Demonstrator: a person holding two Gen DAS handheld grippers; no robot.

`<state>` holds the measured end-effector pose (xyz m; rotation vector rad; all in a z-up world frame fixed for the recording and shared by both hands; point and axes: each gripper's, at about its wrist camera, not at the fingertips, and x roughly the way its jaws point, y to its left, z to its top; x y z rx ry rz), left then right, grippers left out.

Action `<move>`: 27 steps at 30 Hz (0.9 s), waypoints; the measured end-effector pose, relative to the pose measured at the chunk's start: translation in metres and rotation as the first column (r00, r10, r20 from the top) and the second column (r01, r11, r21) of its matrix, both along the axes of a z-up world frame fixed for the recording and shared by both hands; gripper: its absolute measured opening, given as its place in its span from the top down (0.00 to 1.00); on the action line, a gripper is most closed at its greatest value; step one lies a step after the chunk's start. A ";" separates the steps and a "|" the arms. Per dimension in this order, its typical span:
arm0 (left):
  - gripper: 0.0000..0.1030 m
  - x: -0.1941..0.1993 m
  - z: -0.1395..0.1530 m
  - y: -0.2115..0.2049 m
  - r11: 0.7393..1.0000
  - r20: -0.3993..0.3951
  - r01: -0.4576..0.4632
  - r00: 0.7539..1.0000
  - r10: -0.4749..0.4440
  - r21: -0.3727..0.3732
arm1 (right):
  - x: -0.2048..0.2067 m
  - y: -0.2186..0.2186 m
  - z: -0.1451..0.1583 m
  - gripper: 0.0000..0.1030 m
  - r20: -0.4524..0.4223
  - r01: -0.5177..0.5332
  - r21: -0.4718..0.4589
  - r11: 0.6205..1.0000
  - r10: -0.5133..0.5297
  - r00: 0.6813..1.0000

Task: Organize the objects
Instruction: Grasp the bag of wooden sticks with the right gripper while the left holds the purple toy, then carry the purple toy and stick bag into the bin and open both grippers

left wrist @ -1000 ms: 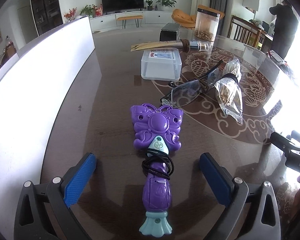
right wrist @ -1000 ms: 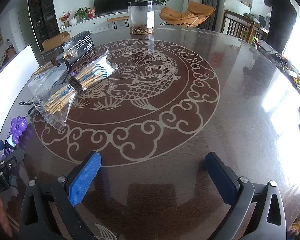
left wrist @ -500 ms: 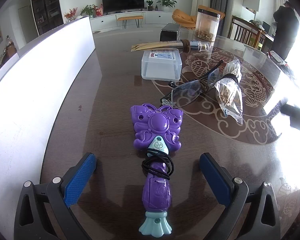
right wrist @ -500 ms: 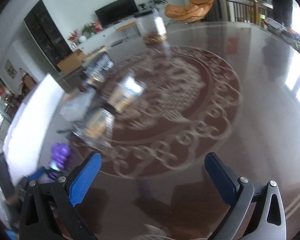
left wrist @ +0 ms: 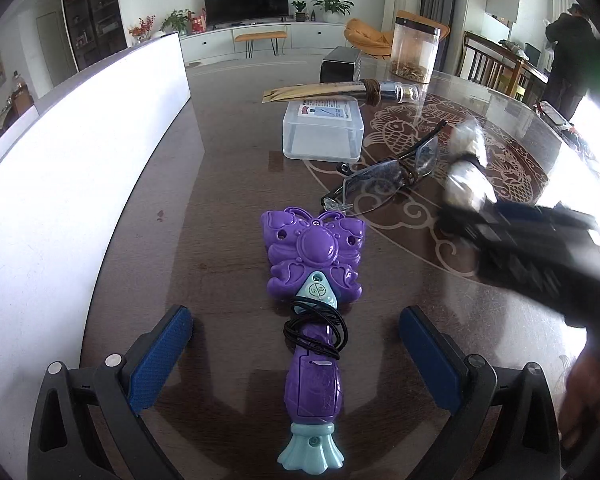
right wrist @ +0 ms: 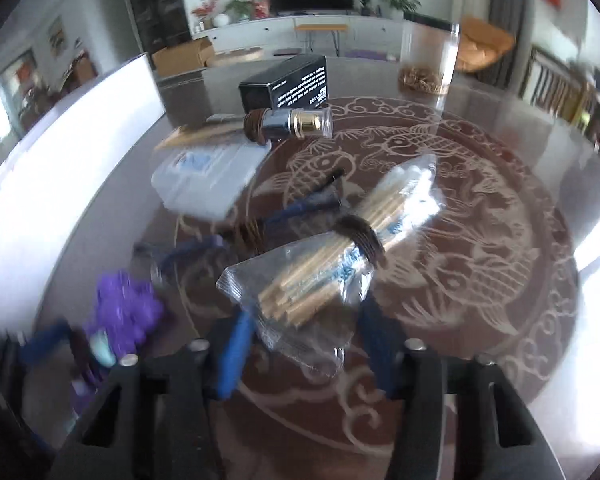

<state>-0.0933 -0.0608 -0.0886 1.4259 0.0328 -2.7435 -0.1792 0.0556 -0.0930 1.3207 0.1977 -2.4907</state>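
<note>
— While the left gripper (left wrist: 296,354) sits wide open and empty, where's the purple butterfly wand (left wrist: 314,308)?
— Flat on the glossy dark table (left wrist: 228,184) between those blue pads, long axis running near to far, butterfly head at the far end, black cord (left wrist: 315,330) wound round its handle.
— And the right gripper (right wrist: 306,350)?
— Jaws apart around the near end of the bagged stick bundle (right wrist: 340,252); contact is too blurred to call. The bundle slants from near left to far right, with a dark band at its middle.
— Containers?
— Clear lidded plastic box (left wrist: 323,130), contents unclear; tall clear jar (left wrist: 415,50) with brown bits at the bottom.
</note>
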 end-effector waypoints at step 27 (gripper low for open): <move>0.00 -0.001 0.000 0.001 1.000 -0.001 -0.002 1.000 0.002 -0.002 | 0.057 0.094 -0.007 0.00 -0.015 0.139 0.001 0.990 -0.139 0.990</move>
